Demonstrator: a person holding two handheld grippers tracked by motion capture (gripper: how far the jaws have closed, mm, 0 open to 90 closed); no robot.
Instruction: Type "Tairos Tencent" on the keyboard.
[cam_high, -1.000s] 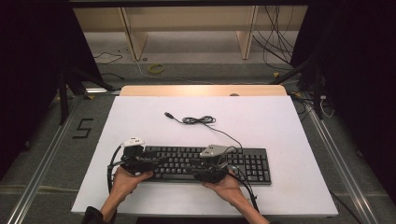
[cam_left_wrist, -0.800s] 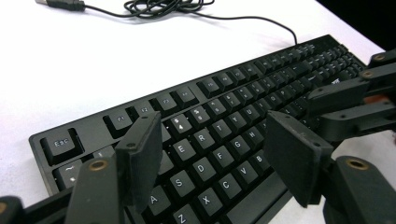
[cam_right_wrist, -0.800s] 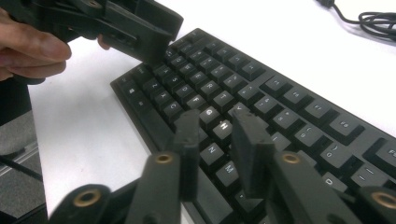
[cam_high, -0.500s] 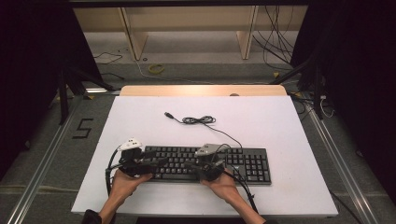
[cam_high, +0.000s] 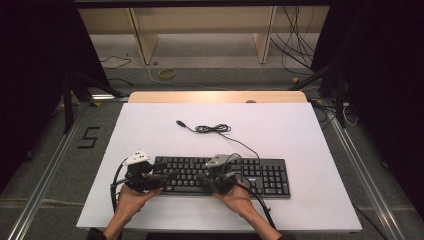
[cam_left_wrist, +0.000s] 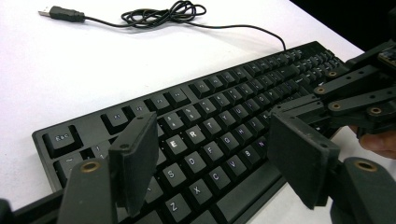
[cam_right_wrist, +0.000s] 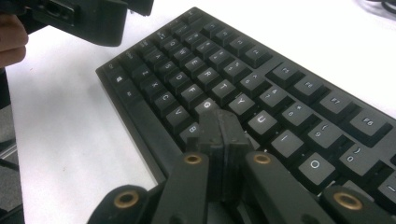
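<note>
Now the keyboard lies flat on the surface, the right gripper shut tight over the H key for pressing, the left gripper held wide open, typing judged barely begun.

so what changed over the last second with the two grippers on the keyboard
The right gripper has just closed its jaws; they now stand shut with nothing between them, tips over the middle keys of the keyboard. The left gripper has been opening a little further, jaws wide apart above the left-hand keys, holding nothing. Both hands stayed about where they were. The keyboard and its cable have not moved.
</note>
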